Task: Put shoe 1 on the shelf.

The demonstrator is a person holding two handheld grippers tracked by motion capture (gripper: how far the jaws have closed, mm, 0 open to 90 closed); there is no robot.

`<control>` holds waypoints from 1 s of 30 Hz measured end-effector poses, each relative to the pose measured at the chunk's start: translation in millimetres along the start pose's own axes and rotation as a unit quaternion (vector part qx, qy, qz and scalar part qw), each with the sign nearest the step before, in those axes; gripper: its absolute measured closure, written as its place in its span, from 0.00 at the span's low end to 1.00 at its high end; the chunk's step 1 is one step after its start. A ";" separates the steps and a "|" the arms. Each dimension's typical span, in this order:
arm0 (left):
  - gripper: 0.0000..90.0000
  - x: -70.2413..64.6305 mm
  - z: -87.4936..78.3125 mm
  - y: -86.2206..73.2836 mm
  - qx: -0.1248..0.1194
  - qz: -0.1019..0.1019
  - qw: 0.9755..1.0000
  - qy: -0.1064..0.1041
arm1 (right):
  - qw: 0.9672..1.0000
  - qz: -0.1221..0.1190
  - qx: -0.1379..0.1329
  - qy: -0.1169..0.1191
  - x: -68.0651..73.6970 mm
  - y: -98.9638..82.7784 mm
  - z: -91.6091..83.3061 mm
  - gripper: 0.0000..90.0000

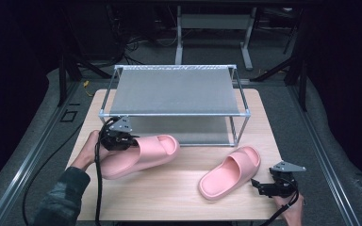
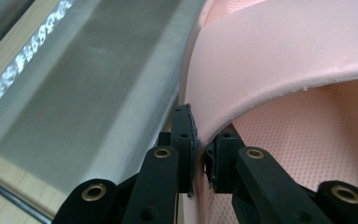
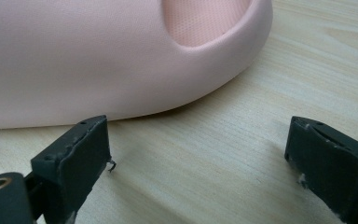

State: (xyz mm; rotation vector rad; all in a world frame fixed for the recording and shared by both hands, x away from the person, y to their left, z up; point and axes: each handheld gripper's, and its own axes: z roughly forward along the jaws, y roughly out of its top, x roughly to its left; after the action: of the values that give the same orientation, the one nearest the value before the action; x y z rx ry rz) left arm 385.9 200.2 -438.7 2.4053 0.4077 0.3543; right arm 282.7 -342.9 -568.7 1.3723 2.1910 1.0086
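1. Closest to me, lower right of the high view, the right gripper [image 1: 274,187] sits low over the wooden table [image 1: 169,193] with its jaws wide apart and nothing between them. In its own view it's just bare wood in the gap.
2. Just past it, lower middle-right, the second slipper [image 1: 230,172] lies flat on the table, close to that gripper but not touching it.
3. Left of centre, the left gripper [image 1: 131,140] has its jaws clamped together on the side wall of the first slipper [image 1: 143,154], right where the strap meets the sole [image 2: 200,135]. The slipper looks tilted, heel end toward the person's hand [image 1: 90,149].
4. My guess: these are light foam slides, squishy and a bit grippy, not fragile at all. The thin rim or strap edge is the place to pinch; the fat sole would be too thick.
5. Farthest back, upper middle, stands the two-tier shoe rack [image 1: 174,89], both shelves bare as far as I can see.
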 end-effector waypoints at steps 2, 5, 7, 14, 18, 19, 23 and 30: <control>0.92 0.8 -1.5 3.5 -0.003 0.007 1.000 -0.004 | 1.000 0.000 0.000 0.000 0.0 0.0 0.0 0.07; 0.92 1.2 -4.6 9.7 -0.006 0.019 1.000 -0.007 | 1.000 0.000 0.000 0.001 -0.1 0.0 0.0 0.07; 0.92 1.6 -6.4 13.1 -0.008 0.024 1.000 -0.010 | 1.000 -0.001 0.000 0.000 -0.1 0.0 0.0 0.07; 0.92 3.5 -12.8 24.9 -0.013 0.037 0.999 -0.015 | 1.000 -0.001 0.000 -0.001 -0.3 0.0 -0.1 0.07; 0.92 4.5 -16.0 29.2 -0.019 0.043 0.999 -0.010 | 1.000 0.000 -0.002 0.001 -0.4 0.0 0.1 0.07; 0.92 4.8 -16.6 30.0 -0.020 0.044 0.999 -0.009 | 1.000 0.000 -0.002 0.001 -0.4 0.0 0.1 0.07; 0.92 5.7 -20.2 34.2 -0.030 0.046 0.998 -0.006 | 1.000 -0.001 0.001 -0.004 0.1 0.1 -0.2 0.07; 0.92 6.7 -26.7 42.4 -0.039 0.053 0.998 -0.004 | 1.000 -0.001 -0.001 0.003 -0.3 0.0 0.0 0.07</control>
State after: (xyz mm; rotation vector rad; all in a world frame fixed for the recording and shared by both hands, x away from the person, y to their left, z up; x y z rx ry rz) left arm 391.0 186.9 -390.2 2.3571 0.2597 0.3995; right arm 282.9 -343.1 -568.7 1.3686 2.1941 1.0144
